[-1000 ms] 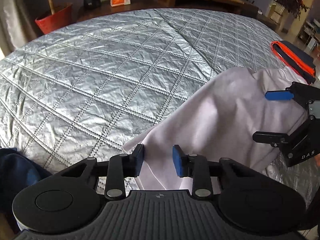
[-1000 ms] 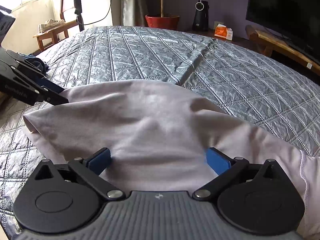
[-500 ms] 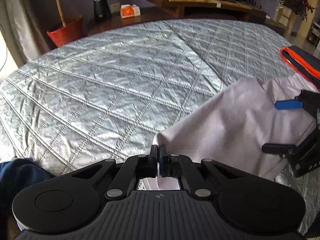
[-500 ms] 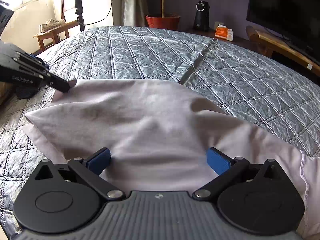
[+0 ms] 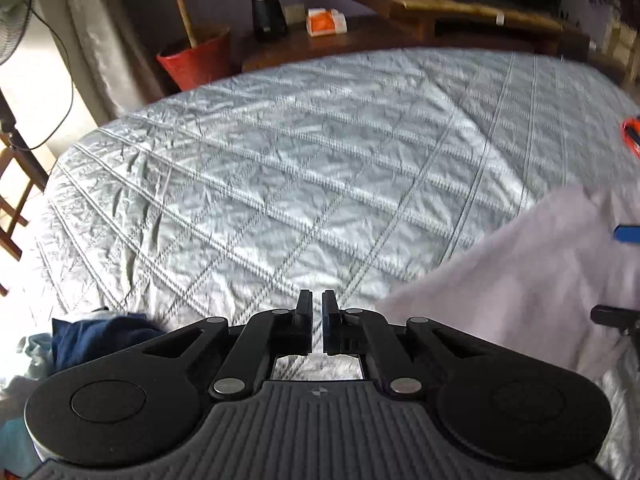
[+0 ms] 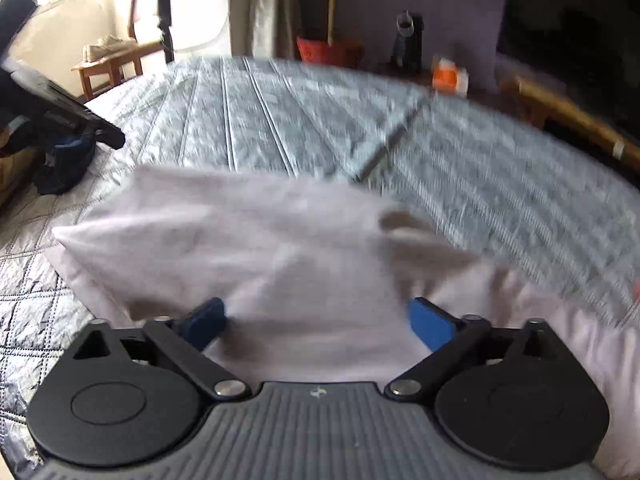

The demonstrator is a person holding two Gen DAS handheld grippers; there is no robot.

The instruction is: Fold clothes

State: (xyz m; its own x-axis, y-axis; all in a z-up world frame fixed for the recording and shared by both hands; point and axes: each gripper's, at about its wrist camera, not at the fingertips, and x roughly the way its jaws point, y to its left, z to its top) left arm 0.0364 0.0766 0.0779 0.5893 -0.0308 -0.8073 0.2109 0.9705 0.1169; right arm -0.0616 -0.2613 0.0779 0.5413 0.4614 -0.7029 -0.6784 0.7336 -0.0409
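Pale lilac garment (image 6: 256, 248) lies rumpled on silver quilted bedspread (image 5: 280, 184), near-right part of the bed in left wrist view, filling the middle of right wrist view. L gripper (image 5: 317, 322) has jaws almost together w/ only a thin slit between the pads; they've just eased apart a touch, and nothing is between them, bedspread shows through the slit. Garment edge sits just to the right of L gripper in its own cam, not touching the fingers as far as visible. R gripper (image 6: 316, 318) has blue pads spread wide, jaws have just been closing in a bit; cloth bunches up between them, but can't tell if the pads actually press it, frame is motion-blurred. Both blue fingertips (image 6: 430, 322) show at the cloth's near edge. In right wrist view the L gripper shows top left, above the bedspread and apart from the garment's far corner. Dark blue clothes (image 5: 100, 336) heaped at the bed's left edge, near L gripper. Bkgd: red pot (image 5: 196, 60) w/ a stick in it, black cylinder device (image 5: 266, 12), orange-white box (image 5: 326, 22) on a low wooden shelf. Orange-edged item (image 5: 632, 136) at far right edge of the bed, mostly cut off.
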